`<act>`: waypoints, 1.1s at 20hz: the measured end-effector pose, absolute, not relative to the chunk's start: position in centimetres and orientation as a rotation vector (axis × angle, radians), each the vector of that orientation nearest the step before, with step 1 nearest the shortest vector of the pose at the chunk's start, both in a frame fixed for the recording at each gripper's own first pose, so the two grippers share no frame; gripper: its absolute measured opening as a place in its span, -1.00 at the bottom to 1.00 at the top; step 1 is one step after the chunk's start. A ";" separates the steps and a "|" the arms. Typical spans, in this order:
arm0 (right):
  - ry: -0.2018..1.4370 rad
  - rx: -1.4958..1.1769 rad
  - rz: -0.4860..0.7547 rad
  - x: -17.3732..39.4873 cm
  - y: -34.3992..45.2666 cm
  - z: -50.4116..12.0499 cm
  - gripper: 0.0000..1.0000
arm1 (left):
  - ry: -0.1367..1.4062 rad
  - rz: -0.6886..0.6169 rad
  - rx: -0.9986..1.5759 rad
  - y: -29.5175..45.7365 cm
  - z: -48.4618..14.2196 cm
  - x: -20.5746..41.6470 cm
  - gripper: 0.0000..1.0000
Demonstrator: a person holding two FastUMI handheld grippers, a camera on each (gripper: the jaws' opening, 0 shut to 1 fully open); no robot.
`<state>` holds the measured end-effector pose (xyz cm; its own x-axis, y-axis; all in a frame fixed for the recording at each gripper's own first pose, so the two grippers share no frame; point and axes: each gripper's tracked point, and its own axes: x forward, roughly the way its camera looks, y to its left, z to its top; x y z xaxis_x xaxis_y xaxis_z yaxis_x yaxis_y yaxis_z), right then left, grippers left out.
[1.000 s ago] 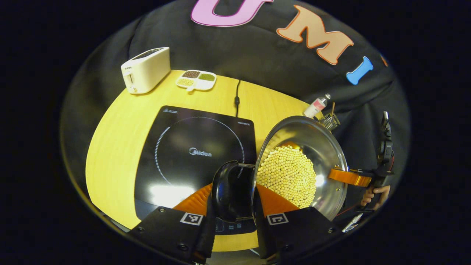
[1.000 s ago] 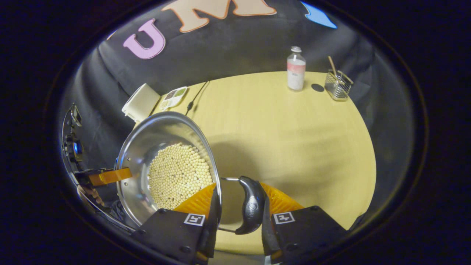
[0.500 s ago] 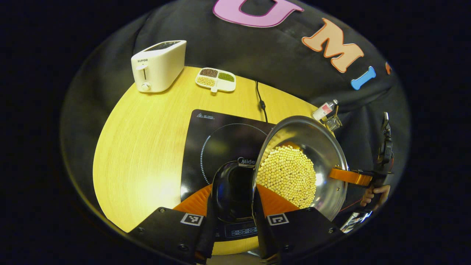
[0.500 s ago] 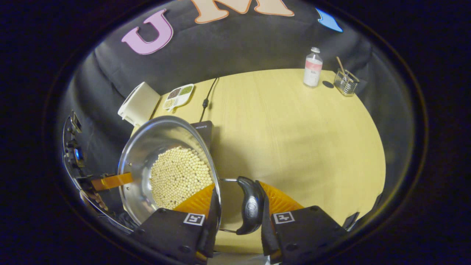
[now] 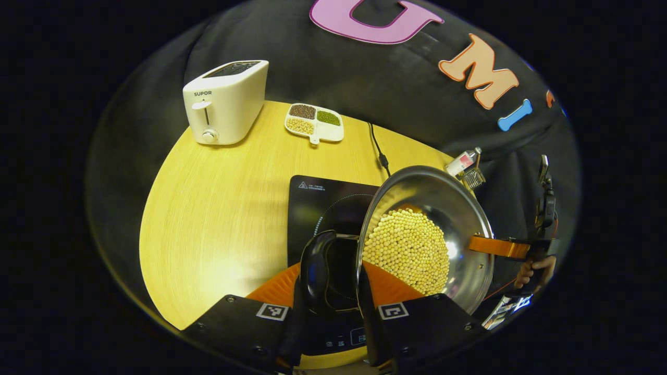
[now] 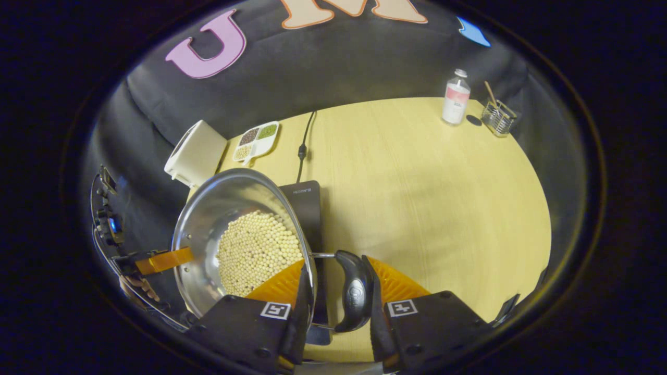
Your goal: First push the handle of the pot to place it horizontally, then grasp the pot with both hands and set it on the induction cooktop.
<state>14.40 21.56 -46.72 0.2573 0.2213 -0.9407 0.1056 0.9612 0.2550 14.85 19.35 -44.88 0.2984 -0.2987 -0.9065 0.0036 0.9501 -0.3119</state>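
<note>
Pot [image 5: 424, 234] of pale round beans hangs in the air between two grippers, its two black side handles lying level along one line, with the left gripper [image 5: 329, 291] and the right gripper [image 6: 333, 297] each with jaws pinching a handle [image 5: 319, 268] at opposite ends. Below and slightly to the left gripper's side lies the black induction cooktop [image 5: 323, 200] on the yellow table [image 5: 219, 208]; in the right gripper view the cooktop's edge [image 6: 307, 200] peeks out beneath the pot's rim. By my reading, the pot sits only partly over the glass, so the coming move is a short carry toward the left gripper's side, then a level lowering.
</note>
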 end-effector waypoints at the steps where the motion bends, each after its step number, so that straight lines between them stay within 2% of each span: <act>1: 1.318 0.291 0.081 14.4 21.9 -47.1 0.05 | 1.259 -0.197 -0.269 19.7 -45.4 15.0 -0.06; 8: 1.348 0.298 0.075 14.9 23.2 -50.1 0.05 | 1.301 -0.146 -0.269 21.4 -48.0 15.4 -0.04; 9: 1.336 0.304 0.080 15.3 23.5 -50.1 -0.09 | 1.292 -0.138 -0.277 21.5 -48.1 15.5 -0.04; 12: 1.333 0.323 0.067 15.0 23.2 -50.3 -0.09 | 1.249 -0.145 -0.263 21.8 -48.0 16.3 0.00; 15: 1.339 0.364 0.035 14.7 23.1 -50.6 0.22 | 1.230 -0.157 -0.247 21.5 -47.9 16.3 0.04; 16: 1.323 0.370 0.034 14.7 23.2 -50.4 0.12 | 1.215 -0.156 -0.244 21.5 -47.9 16.3 0.06; 18: 1.277 0.397 0.029 15.2 22.6 -49.2 0.22 | 1.229 -0.129 -0.234 21.9 -48.4 15.5 0.14; 20: 1.235 0.427 0.014 15.9 21.7 -47.9 0.58 | 1.233 -0.079 -0.242 22.7 -48.5 14.8 0.51; 21: 1.225 0.435 0.010 15.9 21.3 -47.6 0.58 | 1.229 -0.066 -0.264 22.5 -48.6 14.7 0.65; 22: 1.210 0.436 0.010 16.1 20.9 -47.2 0.59 | 1.227 -0.058 -0.279 22.5 -48.4 14.4 0.68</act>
